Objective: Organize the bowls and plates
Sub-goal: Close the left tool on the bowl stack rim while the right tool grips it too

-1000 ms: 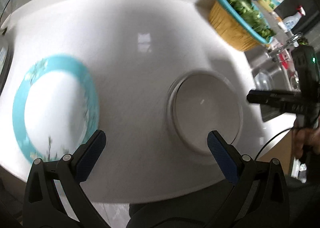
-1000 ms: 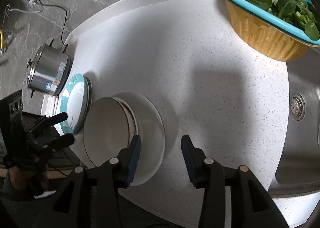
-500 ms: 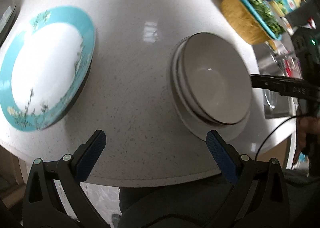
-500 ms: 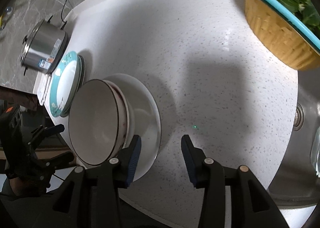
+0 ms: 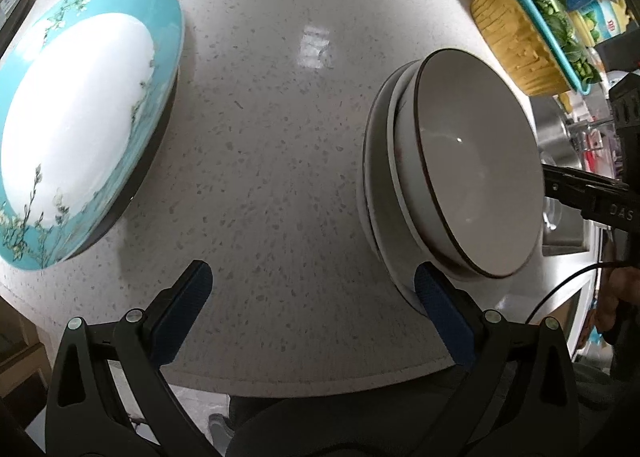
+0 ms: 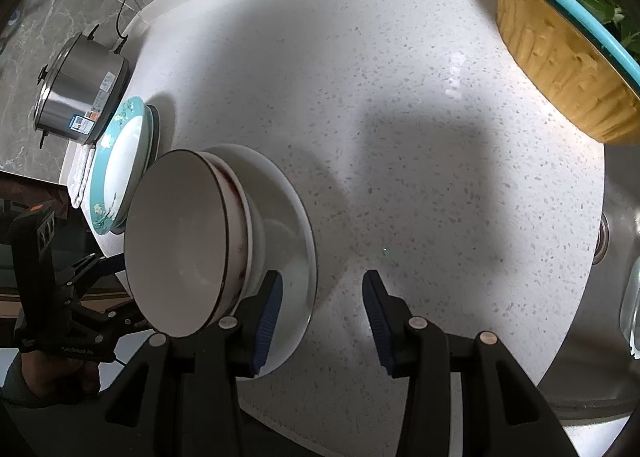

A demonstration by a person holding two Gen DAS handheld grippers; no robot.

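Note:
A stack of grey-white bowls (image 5: pixel 472 185) with dark rims sits on a white plate (image 5: pixel 370 193) on the speckled counter, right of my left gripper (image 5: pixel 312 293), which is open and empty above the counter's front edge. A teal-rimmed floral plate (image 5: pixel 80 113) lies at the left on another plate. In the right wrist view the bowls (image 6: pixel 180 241) sit on the white plate (image 6: pixel 292 217), and the teal plate (image 6: pixel 116 161) lies beyond. My right gripper (image 6: pixel 322 297) is open and empty, its left finger (image 6: pixel 268 305) over the white plate's near rim.
A yellow basket with a teal colander of greens (image 6: pixel 568 57) stands at the back right. A steel cooker (image 6: pixel 80 89) stands at the far left by the teal plates. A sink (image 6: pixel 612 257) lies to the right. Bottles (image 5: pixel 600 13) stand behind the basket.
Both grippers have come lower and closer to the counter, so the bowl stack and teal plate look larger. The dishes have not moved. Both grippers stay open.

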